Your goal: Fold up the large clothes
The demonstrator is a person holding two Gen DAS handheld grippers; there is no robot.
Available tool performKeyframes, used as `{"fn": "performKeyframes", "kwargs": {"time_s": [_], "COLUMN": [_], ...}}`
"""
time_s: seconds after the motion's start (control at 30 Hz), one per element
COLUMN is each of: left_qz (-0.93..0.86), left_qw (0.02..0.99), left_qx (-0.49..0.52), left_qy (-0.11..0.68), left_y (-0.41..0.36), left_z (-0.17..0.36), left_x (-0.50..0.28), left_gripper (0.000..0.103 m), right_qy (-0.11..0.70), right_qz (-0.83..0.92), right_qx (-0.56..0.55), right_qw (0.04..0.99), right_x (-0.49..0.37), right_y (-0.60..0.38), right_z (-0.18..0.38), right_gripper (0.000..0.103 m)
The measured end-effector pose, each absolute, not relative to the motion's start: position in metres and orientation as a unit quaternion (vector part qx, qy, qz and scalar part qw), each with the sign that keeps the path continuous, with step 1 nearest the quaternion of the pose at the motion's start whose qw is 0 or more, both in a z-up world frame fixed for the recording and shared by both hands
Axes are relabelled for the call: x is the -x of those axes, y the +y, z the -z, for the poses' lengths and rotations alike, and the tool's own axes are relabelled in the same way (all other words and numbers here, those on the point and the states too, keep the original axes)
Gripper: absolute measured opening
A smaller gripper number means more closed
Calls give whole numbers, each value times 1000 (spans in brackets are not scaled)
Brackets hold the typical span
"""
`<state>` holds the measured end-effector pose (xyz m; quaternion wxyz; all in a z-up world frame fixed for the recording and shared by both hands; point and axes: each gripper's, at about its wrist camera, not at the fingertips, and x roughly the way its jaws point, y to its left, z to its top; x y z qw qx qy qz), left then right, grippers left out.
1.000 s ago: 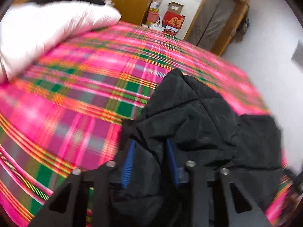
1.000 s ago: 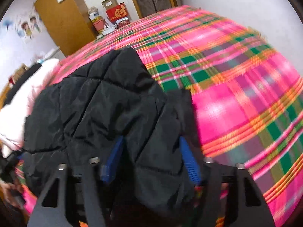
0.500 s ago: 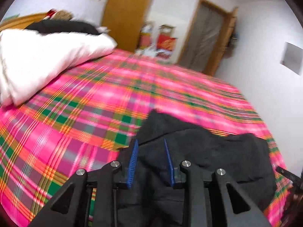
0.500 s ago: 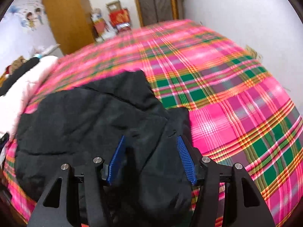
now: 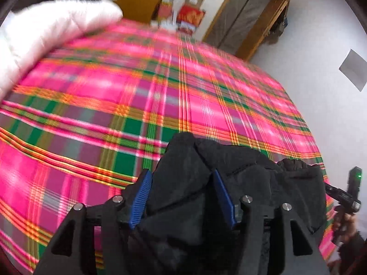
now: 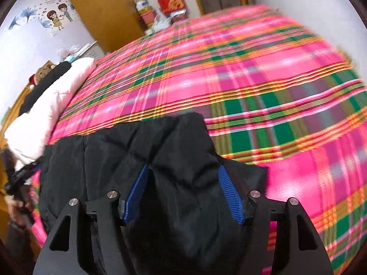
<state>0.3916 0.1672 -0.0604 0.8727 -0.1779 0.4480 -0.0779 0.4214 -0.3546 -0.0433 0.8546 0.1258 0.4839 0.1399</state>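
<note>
A black quilted jacket [image 5: 240, 167] lies bunched on the pink plaid bed [image 5: 114, 103], near its front edge. My left gripper [image 5: 182, 194] has a thick fold of the jacket between its blue pads; its jaws are opening and the pads look clear of the cloth. In the right wrist view the same jacket [image 6: 103, 155] spreads to the left over the bed [image 6: 275, 91]. A corner of it sits between the pads of my right gripper [image 6: 182, 194], whose jaws are also opening.
A white quilt [image 5: 45, 29] with a dark item on top lies at the bed's far left, also seen in the right wrist view as the white quilt [image 6: 45, 114]. Red boxes [image 5: 190, 16] and a wooden door [image 5: 247, 16] stand beyond the bed. A person's hand [image 5: 346, 224] shows at right.
Both grippers drew back toward the near edge with the jacket, which now lies lower and flatter. The left jaws stand much wider than before; the right jaws are slightly wider.
</note>
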Motion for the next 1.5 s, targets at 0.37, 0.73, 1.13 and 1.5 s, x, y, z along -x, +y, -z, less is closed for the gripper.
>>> {"fn": "performKeyframes", "kwargs": {"time_s": [0.37, 0.73, 1.13, 1.5], "left_qz": [9, -26, -37, -50], "left_qw": [887, 881, 881, 919], "left_qx": [152, 123, 119, 111], "left_qy": [436, 456, 456, 374], "left_y": [152, 140, 140, 154], "left_z": [57, 116, 106, 11], "left_x": [-413, -423, -422, -384], "left_gripper": [15, 14, 19, 24], "right_qy": [469, 509, 499, 387], "right_qz": [-70, -27, -18, -14], "right_qx": [-86, -24, -28, -46], "right_qw": [876, 860, 866, 921], "right_x": [-442, -454, -448, -391], "right_y": [-342, -328, -332, -336], "right_z": [34, 102, 93, -8], "right_gripper": [5, 4, 9, 47]}}
